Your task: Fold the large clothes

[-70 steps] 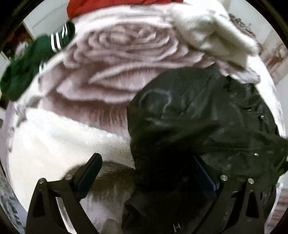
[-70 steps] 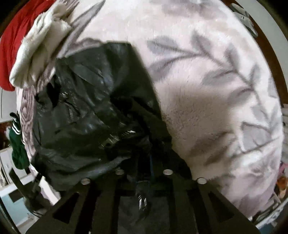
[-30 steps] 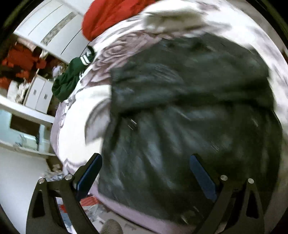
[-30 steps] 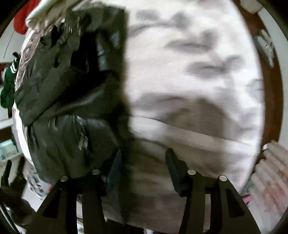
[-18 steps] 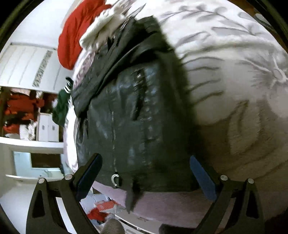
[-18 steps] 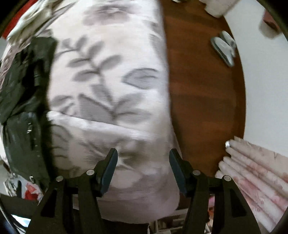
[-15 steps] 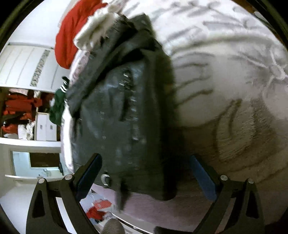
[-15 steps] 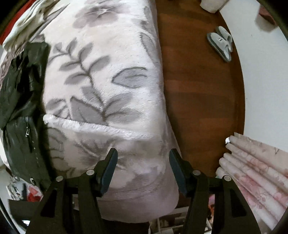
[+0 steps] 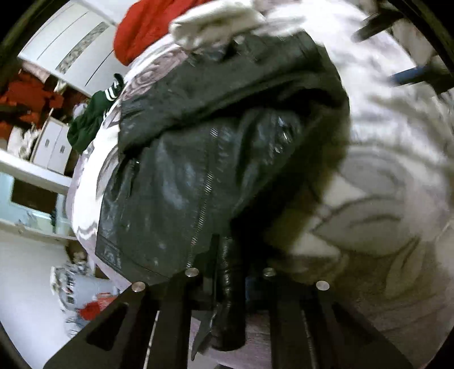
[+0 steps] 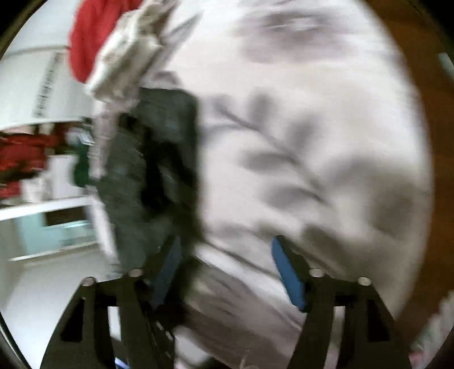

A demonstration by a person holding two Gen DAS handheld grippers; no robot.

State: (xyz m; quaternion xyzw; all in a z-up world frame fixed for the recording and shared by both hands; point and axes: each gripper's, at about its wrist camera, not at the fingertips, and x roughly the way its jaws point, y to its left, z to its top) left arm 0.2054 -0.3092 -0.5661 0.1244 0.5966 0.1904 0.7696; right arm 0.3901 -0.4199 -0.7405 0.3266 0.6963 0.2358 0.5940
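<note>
Pinched shut on a fold of the black leather jacket (image 9: 198, 170) near its hem: left gripper (image 9: 229, 272). Spreading wider, nothing between the blue pads (image 10: 288, 272): right gripper (image 10: 227, 269). Seen only from the left wrist: zipper, glossy creases. From the right: blur, jacket (image 10: 153, 176) on the floral blanket (image 10: 312, 142). Beyond, cream garment (image 9: 215, 22), red one (image 9: 139, 31).

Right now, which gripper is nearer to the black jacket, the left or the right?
Left. The left gripper is shut on the hem of the black jacket. The right gripper, jaws opening, is over the blanket beside it.
</note>
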